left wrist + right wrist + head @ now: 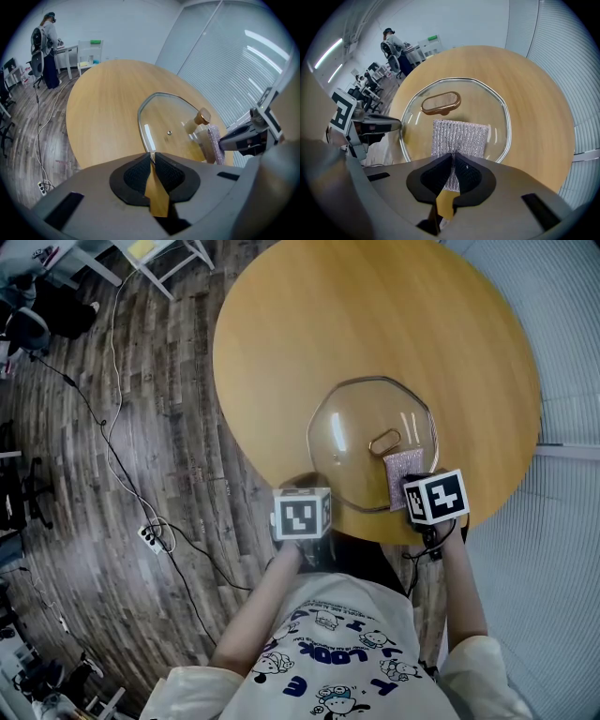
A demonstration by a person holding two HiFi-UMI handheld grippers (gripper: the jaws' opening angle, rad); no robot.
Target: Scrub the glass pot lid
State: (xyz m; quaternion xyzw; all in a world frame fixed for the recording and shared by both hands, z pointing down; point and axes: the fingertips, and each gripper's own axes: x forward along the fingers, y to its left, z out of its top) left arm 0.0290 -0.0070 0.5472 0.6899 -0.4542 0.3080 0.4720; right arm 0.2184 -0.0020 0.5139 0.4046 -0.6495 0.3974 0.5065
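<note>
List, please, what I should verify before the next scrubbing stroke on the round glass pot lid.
1. Left gripper shut on the rim of the round glass pot lid to steady it: ok.
2. Right gripper shut on the silver woven scrubbing pad: ok.
3. Pad lies over the glass, short of the bronze oval handle: ok.
4. Pad pressed flat against the glass: cannot tell.
5. Lid over the round wooden table, not past its edge: ok.
</note>
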